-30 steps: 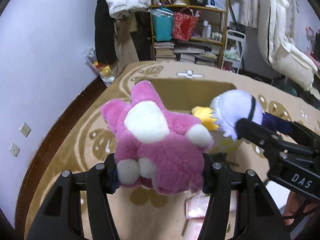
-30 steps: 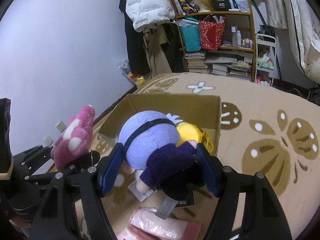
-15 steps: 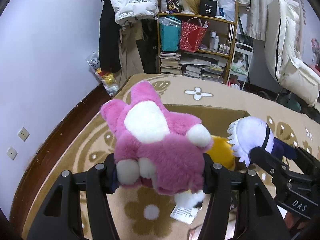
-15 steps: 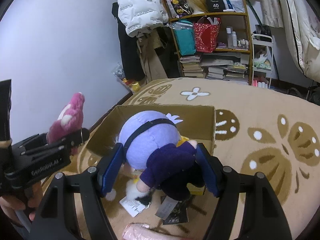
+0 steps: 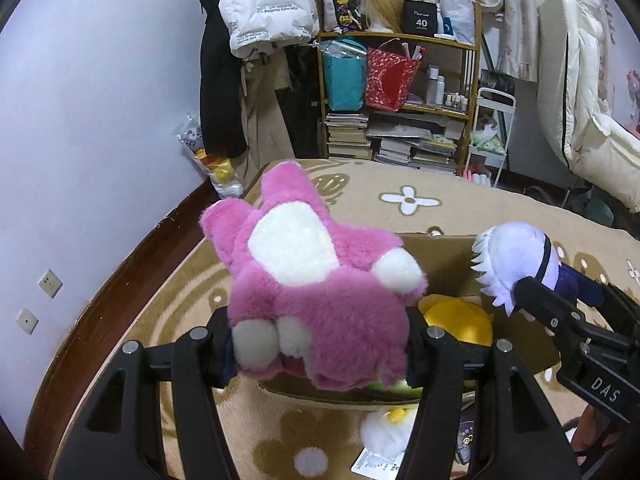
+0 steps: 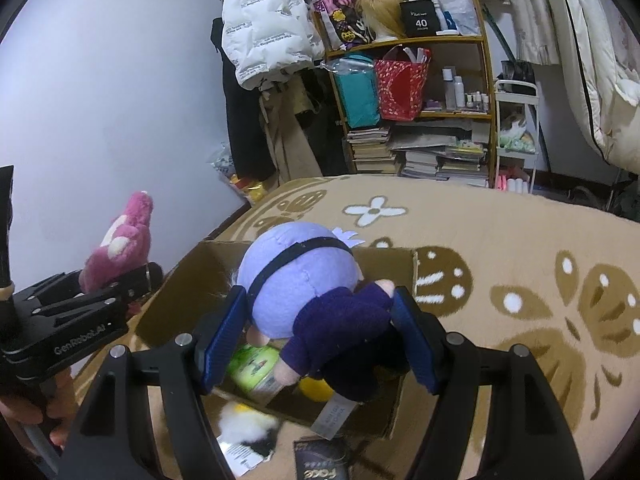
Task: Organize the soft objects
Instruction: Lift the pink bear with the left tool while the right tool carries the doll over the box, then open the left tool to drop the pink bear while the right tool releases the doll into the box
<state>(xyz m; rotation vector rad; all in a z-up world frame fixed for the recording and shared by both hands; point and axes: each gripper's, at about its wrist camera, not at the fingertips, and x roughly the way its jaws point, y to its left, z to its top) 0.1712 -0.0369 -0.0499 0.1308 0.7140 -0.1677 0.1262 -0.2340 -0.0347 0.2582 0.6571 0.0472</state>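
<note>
Left gripper: fingers pressed into both sides of a pink plush, holding it in the air. Fur is shaggy, bright pink; 1 large white patch on the body, smaller white pads on the paws. It hangs over the near-left edge of the cardboard box.

Right gripper: blue-padded fingers clamped around a doll with a round pale-lilac head, a black band across it, white spiky hair at the front, dark purple clothing, peach hands. A fabric tag dangles beneath. The doll is held above the open box, head tilted toward the far wall.

Inside the box: a yellow plush and a green-and-white item, type unclear. On the beige flower-patterned rug, just outside the box's near wall, lies a white fluffy toy beside paper tags.
</note>
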